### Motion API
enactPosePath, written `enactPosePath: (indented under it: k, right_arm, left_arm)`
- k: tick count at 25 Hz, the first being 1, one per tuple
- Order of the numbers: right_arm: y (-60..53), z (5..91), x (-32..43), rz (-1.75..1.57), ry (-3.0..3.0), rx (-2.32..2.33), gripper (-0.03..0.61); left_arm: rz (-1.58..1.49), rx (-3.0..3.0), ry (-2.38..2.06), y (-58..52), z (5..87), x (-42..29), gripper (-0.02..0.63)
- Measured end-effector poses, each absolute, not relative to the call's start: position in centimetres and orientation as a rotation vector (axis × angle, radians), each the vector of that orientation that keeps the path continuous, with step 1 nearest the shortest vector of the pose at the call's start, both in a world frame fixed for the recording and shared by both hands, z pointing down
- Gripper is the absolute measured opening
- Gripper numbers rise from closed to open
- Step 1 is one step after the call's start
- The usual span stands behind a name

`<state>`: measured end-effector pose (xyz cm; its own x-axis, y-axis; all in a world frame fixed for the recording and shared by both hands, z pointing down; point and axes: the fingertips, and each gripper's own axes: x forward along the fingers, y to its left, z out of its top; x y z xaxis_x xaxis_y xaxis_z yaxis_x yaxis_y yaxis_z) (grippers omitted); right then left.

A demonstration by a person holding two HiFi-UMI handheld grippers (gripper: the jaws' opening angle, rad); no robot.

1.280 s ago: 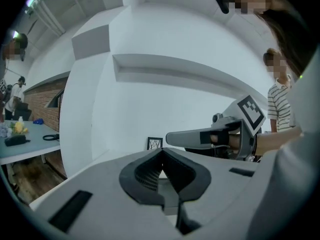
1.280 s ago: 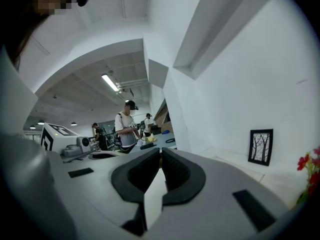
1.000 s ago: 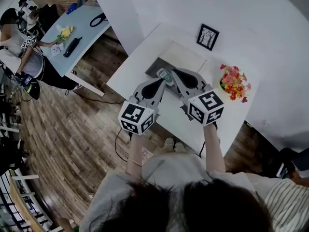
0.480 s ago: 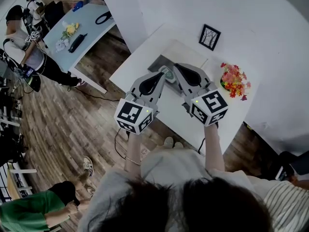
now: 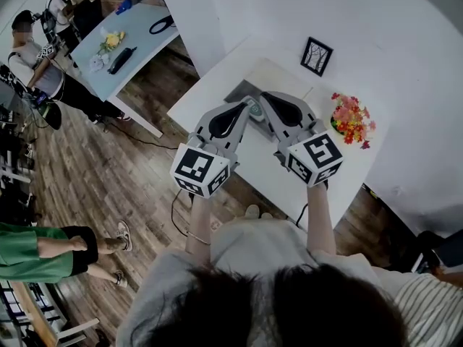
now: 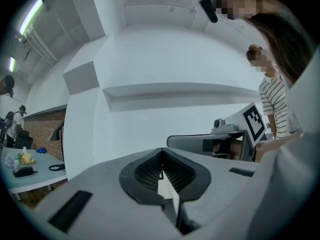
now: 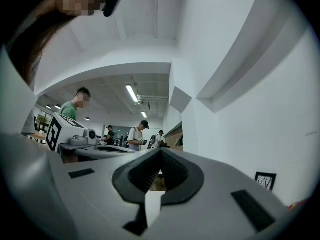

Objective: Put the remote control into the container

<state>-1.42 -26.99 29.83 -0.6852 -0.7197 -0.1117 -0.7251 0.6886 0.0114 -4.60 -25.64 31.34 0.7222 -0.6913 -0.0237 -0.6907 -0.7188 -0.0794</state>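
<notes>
Where fingertips point(image 5: 244, 107) converge, remote control point(image 5: 253, 110); seemingly untouched

Likely an open lab workspace: white tables point(image 5: 208, 94) on wood flooring point(image 5: 108, 186), strip lights point(image 7: 132, 93) overhead, other people point(image 7: 135, 138) standing about.

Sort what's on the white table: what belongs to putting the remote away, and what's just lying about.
For the job:
remote control
grey container
left tongs, shut and empty
right tongs, shut and empty

Lying about:
framed picture
flowers
</notes>
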Motion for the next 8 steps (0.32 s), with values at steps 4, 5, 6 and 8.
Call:
enactPosePath:
  k: [4,5,6,8]
  right_arm:
    - [-26.63,29.61,-1.43,0.094,2.797,-1.183,-0.002]
    - [-26.53,29.53,-1.4,0.094,2.797,-1.18,-0.002]
    - [-26.42,29.43,-1.37,0.095,2.797,-1.176,-0.002]
    - [-26.21,29.23,-1.34,0.097,2.798,-1.17,-0.002]
  left_arm:
    - [-0.008,-2.824,1.148,-25.18,31.1,-4.54,0.003]
    - [-0.008,-2.823,1.15,-25.08,31.04,-4.52,0.003]
    - [-0.007,-2.821,1.154,-24.98,30.96,-4.51,0.003]
    - [-0.005,-2.818,1.161,-24.76,30.76,-4.53,0.003]
